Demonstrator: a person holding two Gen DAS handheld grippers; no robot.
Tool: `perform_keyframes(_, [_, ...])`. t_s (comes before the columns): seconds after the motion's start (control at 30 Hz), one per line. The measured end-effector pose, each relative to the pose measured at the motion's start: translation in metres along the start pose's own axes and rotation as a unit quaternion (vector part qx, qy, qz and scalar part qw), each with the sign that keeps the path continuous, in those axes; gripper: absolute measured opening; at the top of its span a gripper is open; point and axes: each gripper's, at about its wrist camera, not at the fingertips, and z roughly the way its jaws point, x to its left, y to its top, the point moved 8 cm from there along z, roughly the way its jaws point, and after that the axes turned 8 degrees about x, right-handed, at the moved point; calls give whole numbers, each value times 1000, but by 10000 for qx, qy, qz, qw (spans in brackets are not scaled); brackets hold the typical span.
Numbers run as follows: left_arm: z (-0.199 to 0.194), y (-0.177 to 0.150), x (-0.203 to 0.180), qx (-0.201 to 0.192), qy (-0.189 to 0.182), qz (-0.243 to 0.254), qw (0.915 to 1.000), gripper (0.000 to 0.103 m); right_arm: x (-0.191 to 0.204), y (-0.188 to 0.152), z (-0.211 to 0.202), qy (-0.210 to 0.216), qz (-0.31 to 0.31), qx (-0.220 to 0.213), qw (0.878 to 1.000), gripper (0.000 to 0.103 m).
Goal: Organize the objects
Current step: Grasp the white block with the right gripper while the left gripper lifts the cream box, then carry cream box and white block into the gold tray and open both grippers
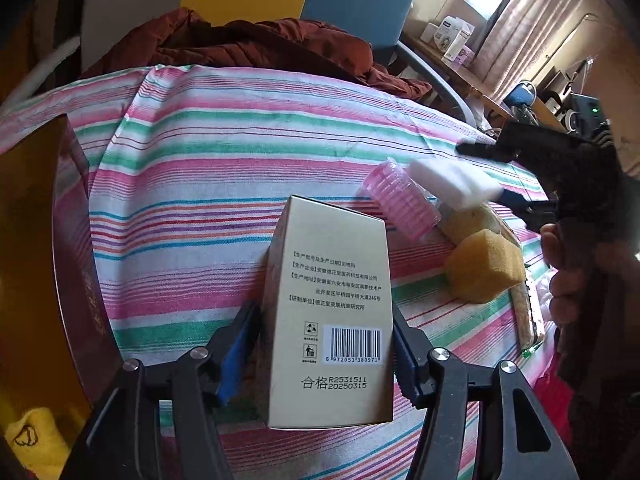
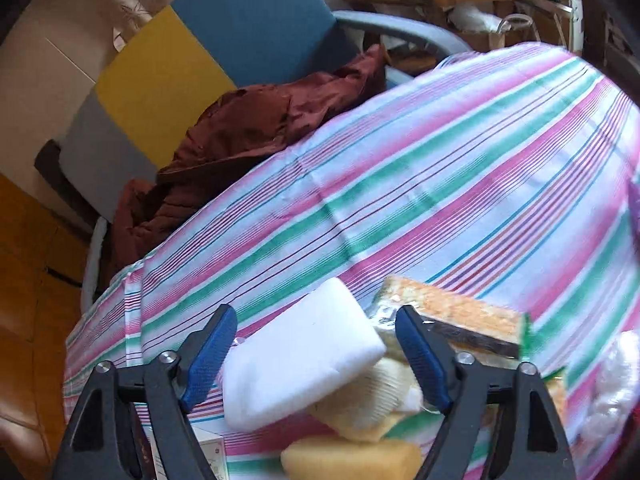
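A gold carton (image 1: 332, 312) with a barcode stands on the striped cloth (image 1: 224, 168) between the fingers of my left gripper (image 1: 324, 308). The right pad sits at its edge and a thin gap shows by the left pad, so this gripper is open. My right gripper (image 2: 316, 312) is shut on a white sponge block (image 2: 304, 360), which lies slanted between its blue pads above a pile of yellow sponges (image 2: 352, 460). In the left wrist view the right gripper (image 1: 480, 174) holds that white block (image 1: 452, 184) beside a pink ribbed roller (image 1: 400, 200).
A yellow sponge (image 1: 484, 266) and a wrapped scouring pad (image 2: 456, 316) lie near the cloth's right edge. A person's fingers (image 1: 560, 248) grip the right tool. A maroon and gold box (image 1: 72, 240) stands at the left. A rust jacket (image 1: 248, 44) lies on the chair (image 1: 360, 0) behind.
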Motion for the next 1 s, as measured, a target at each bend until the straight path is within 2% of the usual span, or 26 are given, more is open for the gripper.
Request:
perform_keyframes(0.03, [0, 0, 0, -20, 4, 23, 10000, 61, -1, -2, 0, -161, -104, -29, 9998, 45])
perform_keyframes(0.1, [-2, -1, 1, -46, 5, 33, 10000, 60, -2, -4, -3, -101, -131, -24, 9999, 36])
perform_keyframes(0.23, [-12, -3, -3, -172, 22, 120, 9998, 53, 1, -6, -21, 16, -170, -148, 9997, 29])
perform_keyframes(0.3, [-18, -5, -5, -207, -3, 137, 9997, 52, 4, -9, -35, 61, -228, -275, 9993, 25])
perform_keyframes(0.5, [-44, -14, -10, -404, -56, 161, 9990, 52, 17, -24, -83, 140, -516, -706, 9961, 25])
perform_keyframes(0.67, [-78, -23, -2, -652, -111, 52, 9978, 52, 35, -41, -111, 425, -686, -797, 9936, 25])
perform_keyframes(0.87, [-137, -39, 41, -1145, -22, -338, 9928, 52, 94, -74, -108, 790, -1225, -601, 9875, 25])
perform_keyframes(1.0, [-170, -52, 91, -1432, 217, -714, 9869, 52, 143, -103, -94, 998, -1671, -363, 9802, 25])
